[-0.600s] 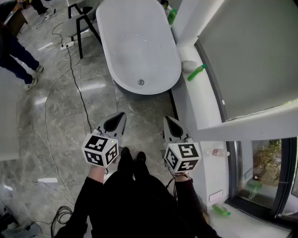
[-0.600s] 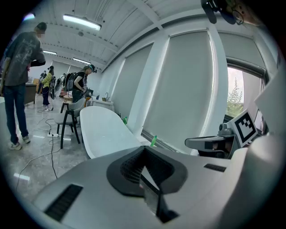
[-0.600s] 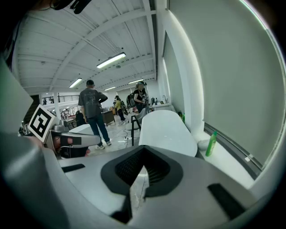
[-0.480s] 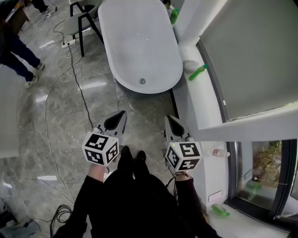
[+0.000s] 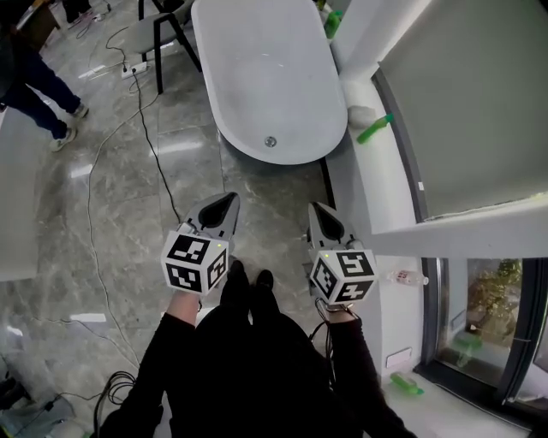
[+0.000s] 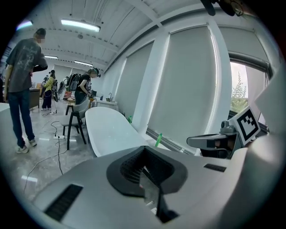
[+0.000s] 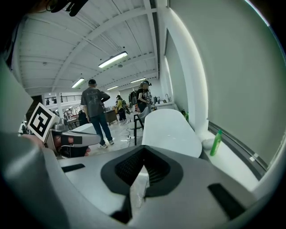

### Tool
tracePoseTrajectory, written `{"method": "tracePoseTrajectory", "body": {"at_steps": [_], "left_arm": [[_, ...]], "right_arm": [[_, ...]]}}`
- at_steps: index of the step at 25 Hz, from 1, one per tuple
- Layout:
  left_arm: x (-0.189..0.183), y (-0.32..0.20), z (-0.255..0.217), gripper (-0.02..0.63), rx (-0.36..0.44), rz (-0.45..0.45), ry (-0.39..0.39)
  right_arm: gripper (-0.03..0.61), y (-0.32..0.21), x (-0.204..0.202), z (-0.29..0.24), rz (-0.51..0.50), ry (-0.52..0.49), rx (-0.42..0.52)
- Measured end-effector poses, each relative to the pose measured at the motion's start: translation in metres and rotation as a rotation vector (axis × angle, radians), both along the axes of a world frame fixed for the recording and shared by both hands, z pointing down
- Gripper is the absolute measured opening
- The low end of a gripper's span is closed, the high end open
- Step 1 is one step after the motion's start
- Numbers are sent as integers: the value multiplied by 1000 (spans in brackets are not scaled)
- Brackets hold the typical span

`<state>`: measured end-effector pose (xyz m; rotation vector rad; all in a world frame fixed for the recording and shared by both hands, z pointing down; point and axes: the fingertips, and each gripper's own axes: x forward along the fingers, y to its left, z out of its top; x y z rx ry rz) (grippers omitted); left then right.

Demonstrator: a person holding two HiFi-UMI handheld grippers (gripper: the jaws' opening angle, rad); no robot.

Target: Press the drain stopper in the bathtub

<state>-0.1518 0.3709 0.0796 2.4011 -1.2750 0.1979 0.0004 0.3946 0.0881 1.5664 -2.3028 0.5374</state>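
Observation:
The white oval bathtub (image 5: 248,77) stands ahead on the grey marble floor. Its round metal drain stopper (image 5: 271,142) sits in the tub's near end. My left gripper (image 5: 224,202) and right gripper (image 5: 318,210) hover side by side over the floor, short of the tub's near rim, both pointing toward it. Each is shut, with nothing between its jaws. The left gripper view shows the tub (image 6: 107,129) beyond the left gripper (image 6: 145,172), with the right gripper (image 6: 210,142) off to the side. In the right gripper view the tub (image 7: 172,129) lies past the right gripper (image 7: 140,176).
A white window sill (image 5: 377,188) runs along the right, carrying a green bottle (image 5: 374,128) and a white lump (image 5: 360,114). A black-legged chair (image 5: 167,26) and a power strip (image 5: 134,68) with a trailing cable (image 5: 145,128) lie left of the tub. A person (image 5: 34,85) stands at far left.
The tub and drain stopper sit lower and further right in the head view. Both grippers have shifted slightly right and stay shut.

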Motion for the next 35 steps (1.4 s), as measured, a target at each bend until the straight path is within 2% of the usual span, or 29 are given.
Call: {"method": "tracePoseTrajectory", "body": {"at_steps": [7,16,27,35], "left_arm": [[5,-19,-4,3,2,9,-3],[-13,-40,-29,3,65,27,18],[-25,-58,-21,2,45,14,42],[-20,-85,-14,3,27,15,19]], "right_arm": [[2,-12,-11,-4,21,14,27],[2,-24,-24,-18,70,14,57],[3,-36,-23,-16,98,32,36],[2,-66,-24,-11,89,21,28]]}}
